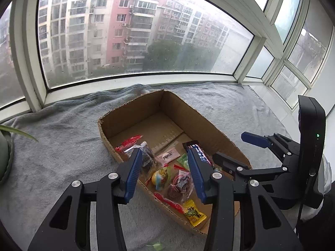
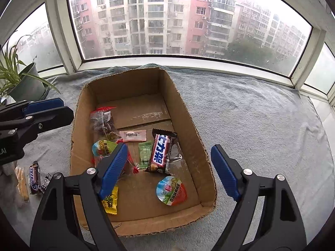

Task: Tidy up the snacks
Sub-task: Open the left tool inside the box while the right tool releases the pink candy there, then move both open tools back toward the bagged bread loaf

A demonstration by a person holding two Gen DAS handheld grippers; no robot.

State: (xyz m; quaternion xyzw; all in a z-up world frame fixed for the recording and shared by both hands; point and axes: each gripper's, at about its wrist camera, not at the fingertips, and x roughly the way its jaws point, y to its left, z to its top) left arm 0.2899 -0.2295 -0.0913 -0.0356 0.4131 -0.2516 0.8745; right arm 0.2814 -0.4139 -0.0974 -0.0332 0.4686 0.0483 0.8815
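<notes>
An open cardboard box (image 2: 188, 113) (image 1: 134, 108) lies on a grey blanket and holds several snacks: a Snickers bar (image 2: 161, 152) (image 1: 199, 152), a round jelly cup (image 2: 171, 190), a second jelly cup (image 2: 102, 146), a yellow candy (image 2: 110, 200) (image 1: 193, 212), a pink sachet (image 2: 132, 135), a green sachet (image 2: 144, 154) and a clear bag of dark snacks (image 2: 102, 121) (image 1: 146, 159). My left gripper (image 1: 163, 167) is open and empty above the box's near left side. My right gripper (image 2: 171, 167) is open and empty above the box's near end. Two Snickers bars (image 2: 35, 177) and a biscuit pack (image 2: 22, 183) lie on the blanket left of the box.
The grey blanket (image 2: 261, 125) covers a windowsill under large windows. A potted plant (image 2: 23, 81) stands at the far left. The right gripper's body (image 1: 293, 163) shows at the right of the left wrist view. A small green scrap (image 1: 156, 245) lies on the blanket.
</notes>
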